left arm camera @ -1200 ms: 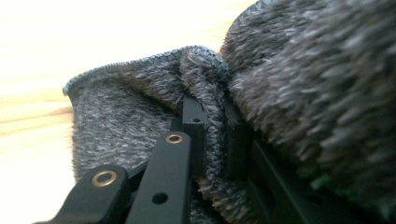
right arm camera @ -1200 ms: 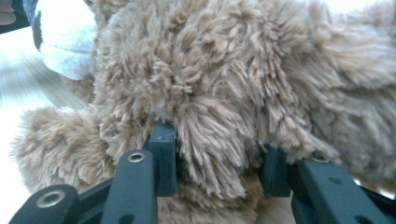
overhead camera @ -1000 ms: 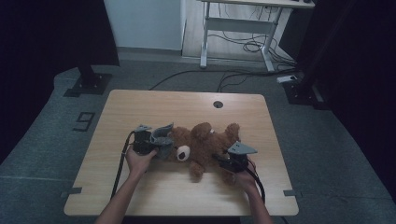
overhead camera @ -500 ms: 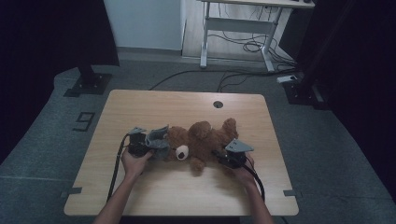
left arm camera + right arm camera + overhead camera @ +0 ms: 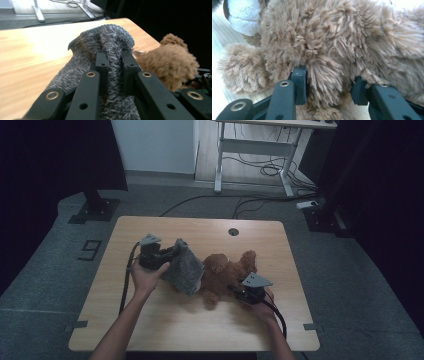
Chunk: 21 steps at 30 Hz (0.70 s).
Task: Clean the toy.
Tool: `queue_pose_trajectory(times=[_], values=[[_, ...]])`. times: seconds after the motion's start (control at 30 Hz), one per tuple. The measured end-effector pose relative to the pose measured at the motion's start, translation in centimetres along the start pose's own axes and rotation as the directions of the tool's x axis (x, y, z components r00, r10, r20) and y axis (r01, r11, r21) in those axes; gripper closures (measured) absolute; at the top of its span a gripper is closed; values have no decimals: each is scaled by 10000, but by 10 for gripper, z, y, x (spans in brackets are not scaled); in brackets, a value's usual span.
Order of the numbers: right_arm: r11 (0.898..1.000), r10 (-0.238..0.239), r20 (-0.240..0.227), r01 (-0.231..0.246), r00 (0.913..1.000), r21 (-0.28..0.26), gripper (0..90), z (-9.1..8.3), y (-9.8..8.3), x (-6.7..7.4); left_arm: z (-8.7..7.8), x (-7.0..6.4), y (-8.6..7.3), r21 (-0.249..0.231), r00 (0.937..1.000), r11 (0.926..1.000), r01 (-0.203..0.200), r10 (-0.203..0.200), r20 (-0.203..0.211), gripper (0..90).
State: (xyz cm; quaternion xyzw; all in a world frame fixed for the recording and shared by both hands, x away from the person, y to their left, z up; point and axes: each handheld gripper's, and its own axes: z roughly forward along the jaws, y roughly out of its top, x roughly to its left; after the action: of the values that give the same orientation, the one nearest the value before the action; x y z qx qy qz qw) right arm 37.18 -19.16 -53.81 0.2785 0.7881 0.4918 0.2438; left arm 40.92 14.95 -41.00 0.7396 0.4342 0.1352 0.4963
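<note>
Lying on its side near the middle of the wooden worktop (image 5: pixel 150 320), a little toward the right edge, is a brown teddy bear (image 5: pixel 227 272), its fur shaggy and its pale muzzle visible in the right gripper view. The left tongs (image 5: pixel 114 61) are pinching a fold of grey fuzzy cloth (image 5: pixel 184 267); in the left gripper view the two black jaws stand close together with a ridge of the knit pile squeezed between them. The cloth is lifted into a peak by that grip and drapes down from the jaws to touch the bear at its left side, so the bear's head end is partly covered from above. The person's left hand (image 5: pixel 146 276) wraps the gripper body from the near side, the cable trailing back along the forearm toward the near edge.

The right tongs (image 5: pixel 328 86) are clamped on the bear's body from the near right, the jaws sunk into the plush with a thick tuft bulging between them. A grey three-cornered plate sits on top of that gripper, just beside the bear's lower limbs. A small round hole (image 5: pixel 233 231) marks the worktop near its far edge.
</note>
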Motion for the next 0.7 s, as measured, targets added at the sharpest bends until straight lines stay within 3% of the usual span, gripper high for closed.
queue_pose_trajectory(times=[0.13,0.3,0.37,0.5,0.63,0.7], values=[[9999,94,-36,-94,9999,-95,559,-1,-2,0,32,-11,4,454,10000,9990,-51,54,-58,789],[9999,69,-31,-69,10000,-73,558,-2,-2,1,71,-16,-18,1600,9996,9870,-131,169,-225,781],[10000,-22,7,22,10000,-60,554,-2,-2,2,71,-16,-22,1570,9987,9871,-319,377,-342,783],[10000,-75,40,75,10000,-29,528,-3,-2,3,64,-12,-28,1672,9997,9859,-105,138,-188,793],[9999,104,71,-105,9999,98,454,-6,-3,6,57,-16,-44,1186,9992,9926,-269,302,-263,801],[9990,371,-22,-370,9993,244,417,-12,-4,6,53,-16,-49,988,9997,9950,-120,139,-188,803]])
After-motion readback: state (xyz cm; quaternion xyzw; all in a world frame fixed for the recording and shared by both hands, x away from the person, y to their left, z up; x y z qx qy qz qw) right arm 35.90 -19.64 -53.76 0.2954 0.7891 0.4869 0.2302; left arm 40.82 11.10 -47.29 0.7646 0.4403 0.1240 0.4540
